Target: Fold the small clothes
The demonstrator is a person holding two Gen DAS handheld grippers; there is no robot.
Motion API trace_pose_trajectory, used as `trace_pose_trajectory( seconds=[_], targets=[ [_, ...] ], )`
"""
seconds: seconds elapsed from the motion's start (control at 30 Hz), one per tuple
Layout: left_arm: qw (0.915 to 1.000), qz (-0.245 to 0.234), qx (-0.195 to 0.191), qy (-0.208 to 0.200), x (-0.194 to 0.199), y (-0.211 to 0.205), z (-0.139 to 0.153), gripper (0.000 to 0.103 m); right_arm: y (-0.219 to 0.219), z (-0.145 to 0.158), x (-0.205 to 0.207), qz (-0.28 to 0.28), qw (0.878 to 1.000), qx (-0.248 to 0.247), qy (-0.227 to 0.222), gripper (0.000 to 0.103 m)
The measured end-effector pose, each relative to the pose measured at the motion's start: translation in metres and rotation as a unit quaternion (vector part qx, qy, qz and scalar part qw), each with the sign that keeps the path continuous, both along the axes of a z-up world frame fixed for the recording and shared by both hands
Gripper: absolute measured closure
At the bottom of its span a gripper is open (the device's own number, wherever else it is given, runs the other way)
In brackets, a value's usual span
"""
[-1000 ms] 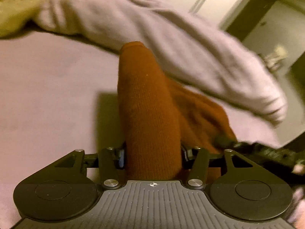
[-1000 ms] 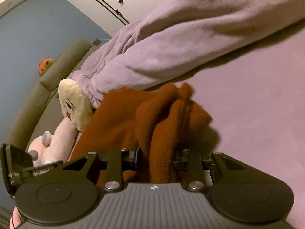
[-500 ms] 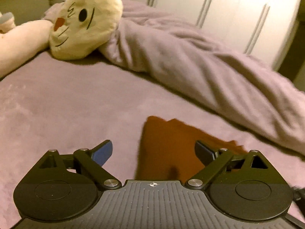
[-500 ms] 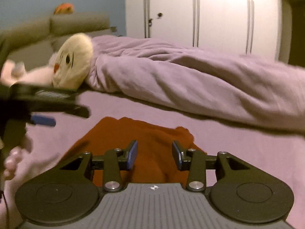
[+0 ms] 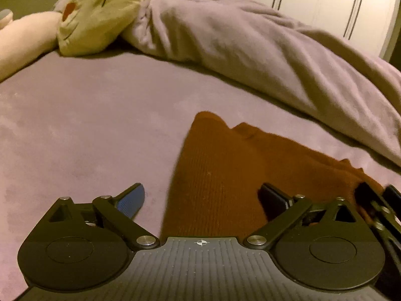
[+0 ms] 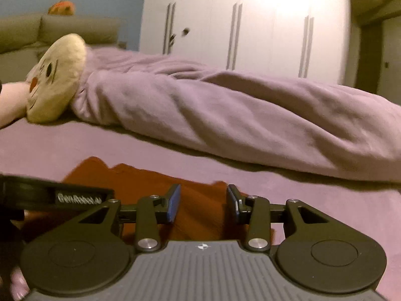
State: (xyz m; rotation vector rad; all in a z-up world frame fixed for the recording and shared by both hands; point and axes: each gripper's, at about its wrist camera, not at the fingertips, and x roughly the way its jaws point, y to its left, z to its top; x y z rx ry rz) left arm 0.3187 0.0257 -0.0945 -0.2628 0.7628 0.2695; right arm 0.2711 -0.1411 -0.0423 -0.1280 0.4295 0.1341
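A rust-orange knitted garment (image 5: 225, 173) lies folded flat on the purple bed sheet (image 5: 87, 125). My left gripper (image 5: 203, 198) is open wide and empty, just above the garment's near left edge. My right gripper (image 6: 203, 203) is open and empty, low over the same garment (image 6: 140, 180) at its near right part. The left gripper's body shows at the left edge of the right wrist view (image 6: 50, 195). The right gripper's fingers show at the right edge of the left wrist view (image 5: 381, 205).
A rumpled lilac blanket (image 5: 263, 50) lies across the bed behind the garment. A cream plush toy head (image 5: 100, 12) rests at the back left, also in the right wrist view (image 6: 55, 77). White wardrobe doors (image 6: 250, 25) stand beyond the bed.
Both grippers let go of the orange garment and opened. It now lies flat on the bed, and both grippers have levelled out and drawn back a little.
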Motion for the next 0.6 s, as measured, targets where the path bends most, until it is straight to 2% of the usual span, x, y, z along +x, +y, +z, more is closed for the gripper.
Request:
trace_pose_trajectory(
  seconds=[0.13,0.33,0.4,0.47,0.53,0.6],
  targets=[
    [0.9995,0.000,0.021,-0.026,-0.010,-0.006,-0.009,0.001,-0.009,-0.015,-0.006,-0.010,1.000,0.020,-0.018,0.063],
    [0.9996,0.000,0.025,-0.011,-0.007,-0.007,-0.005,0.001,-0.006,-0.019,0.003,-0.010,1.000,0.003,-0.001,0.061],
    [0.9999,-0.009,0.010,0.001,-0.017,-0.003,0.008,0.001,-0.006,-0.012,0.000,-0.009,1.000,0.003,0.009,0.054],
    [0.9994,-0.033,0.004,0.006,-0.044,-0.004,0.029,0.001,-0.008,0.004,-0.010,-0.008,1.000,0.008,0.021,0.033],
    [0.9981,-0.057,0.022,0.004,-0.073,-0.008,0.040,0.001,-0.009,0.019,-0.031,0.008,1.000,-0.006,0.019,0.029],
    [0.9974,-0.067,0.024,0.008,-0.097,-0.010,0.044,0.001,-0.015,0.027,-0.059,0.015,0.999,-0.028,0.020,0.028]
  ],
)
